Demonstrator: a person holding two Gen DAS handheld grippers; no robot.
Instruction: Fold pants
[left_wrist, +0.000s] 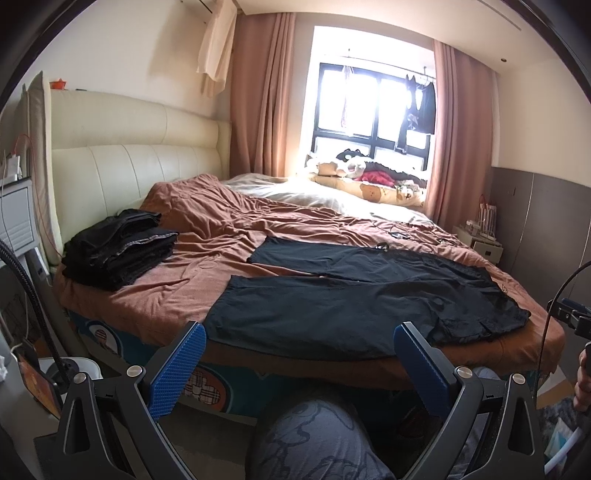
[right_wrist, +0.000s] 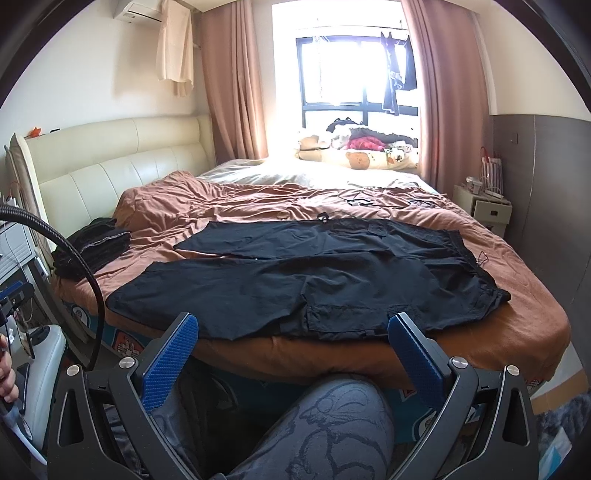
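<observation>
A pair of black pants (left_wrist: 340, 295) (right_wrist: 306, 273) lies spread flat across the near side of the bed, leg ends to the left and waistband to the right. The two legs lie side by side with a narrow gap between them. My left gripper (left_wrist: 299, 328) hangs open in front of the bed's near edge, short of the cloth, nothing between its blue pads (left_wrist: 177, 365). My right gripper (right_wrist: 293, 323) is open too, just before the pants' near hem by the waist end, its blue pads (right_wrist: 168, 360) bare.
A stack of folded black clothes (left_wrist: 118, 247) (right_wrist: 92, 247) sits at the bed's left near the cream headboard (left_wrist: 147, 155). The brown bedcover (left_wrist: 221, 229) is rumpled. A person's knee in grey printed trousers (left_wrist: 314, 439) (right_wrist: 325, 424) is below the grippers. A nightstand (right_wrist: 487, 210) stands far right.
</observation>
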